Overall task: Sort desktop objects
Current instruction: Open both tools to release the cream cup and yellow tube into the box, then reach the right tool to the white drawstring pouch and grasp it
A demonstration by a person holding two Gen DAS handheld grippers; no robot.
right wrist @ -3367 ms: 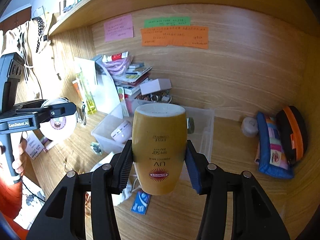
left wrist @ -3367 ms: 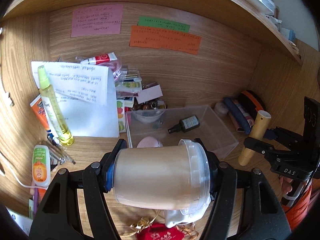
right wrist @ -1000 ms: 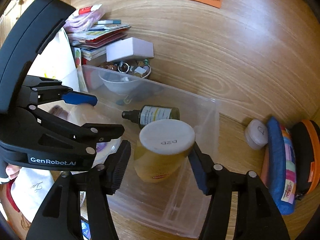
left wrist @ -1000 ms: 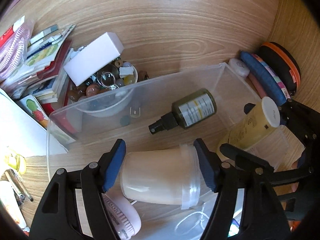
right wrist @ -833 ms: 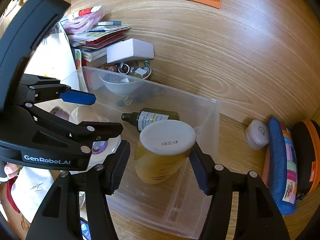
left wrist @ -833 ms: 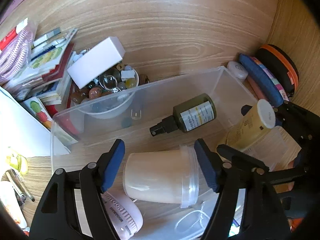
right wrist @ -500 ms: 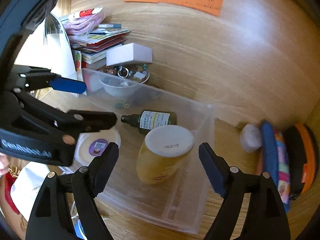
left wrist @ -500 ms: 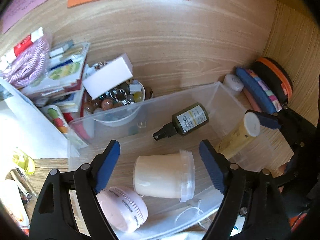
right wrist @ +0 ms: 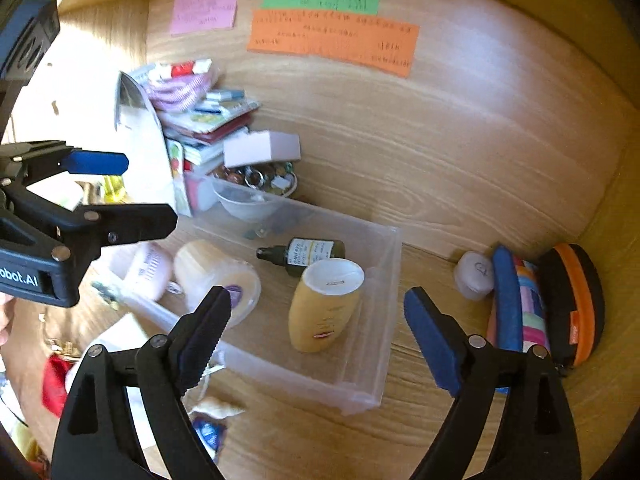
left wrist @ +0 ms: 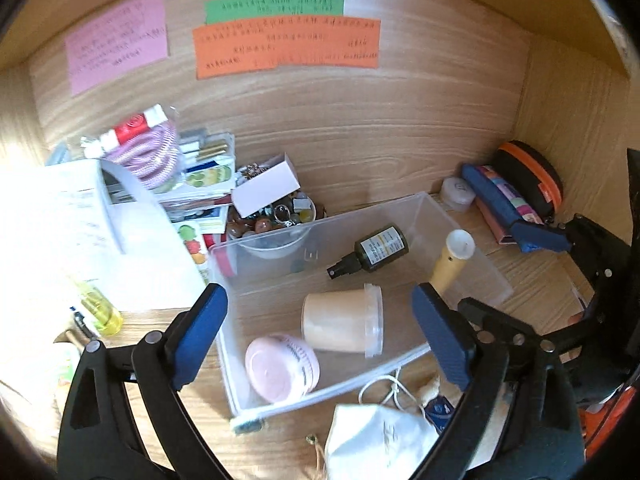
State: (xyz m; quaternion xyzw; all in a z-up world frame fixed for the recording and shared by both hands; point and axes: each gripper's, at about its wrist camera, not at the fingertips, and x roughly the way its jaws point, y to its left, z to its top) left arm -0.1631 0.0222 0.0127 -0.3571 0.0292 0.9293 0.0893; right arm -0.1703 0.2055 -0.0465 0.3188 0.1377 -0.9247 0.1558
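Yellow bottle [right wrist: 326,304] below spread jaws

One clear plastic bin [left wrist: 460,232] holds four containers: one dark spray bottle [left wrist: 376,246], one yellow lotion bottle [right wrist: 324,304], one cream tub [left wrist: 340,322], one pink jar [left wrist: 280,368]. Above the bin, three paper notes: pink [left wrist: 116,46], green [left wrist: 274,8], orange [left wrist: 286,46].

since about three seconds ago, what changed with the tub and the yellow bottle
Both were carried into the clear bin and let go: the left tool released the cream tub, the right tool the yellow bottle. Both tools opened and backed away. The dark spray bottle stayed put.
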